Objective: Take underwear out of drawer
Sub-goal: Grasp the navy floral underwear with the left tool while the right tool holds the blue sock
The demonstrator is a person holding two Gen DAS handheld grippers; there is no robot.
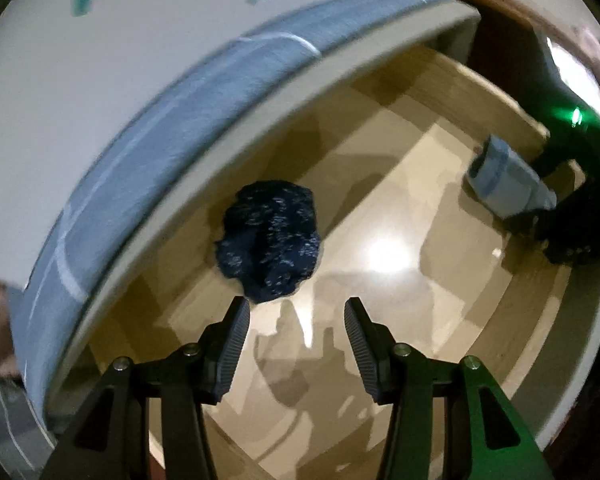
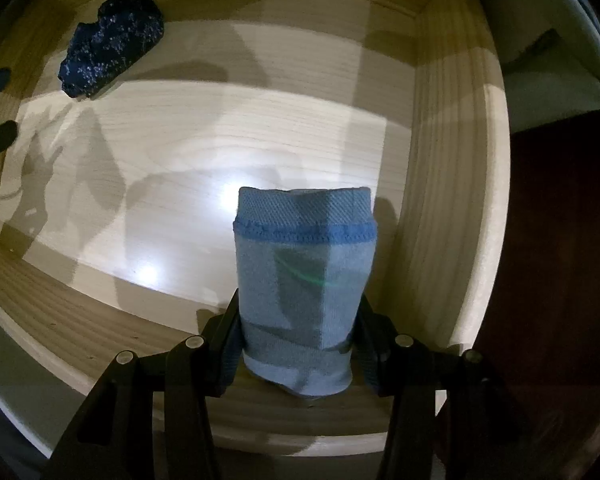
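Observation:
A rolled light blue underwear (image 2: pixel 304 280) sits between the fingers of my right gripper (image 2: pixel 298 308), which is shut on it above the drawer floor (image 2: pixel 180 160). It also shows in the left wrist view (image 1: pixel 504 184), held by the right gripper (image 1: pixel 540 196) at the right side of the drawer. A dark navy speckled underwear bundle (image 1: pixel 270 240) lies on the drawer floor (image 1: pixel 400 208) just ahead of my left gripper (image 1: pixel 296 304), which is open and empty. The bundle shows in the right wrist view (image 2: pixel 112 44) at the far left.
The open wooden drawer has light wood walls (image 2: pixel 452 160). A white and blue mattress edge (image 1: pixel 140 120) overhangs the drawer on the left. Dark wood furniture (image 2: pixel 560 240) stands to the right.

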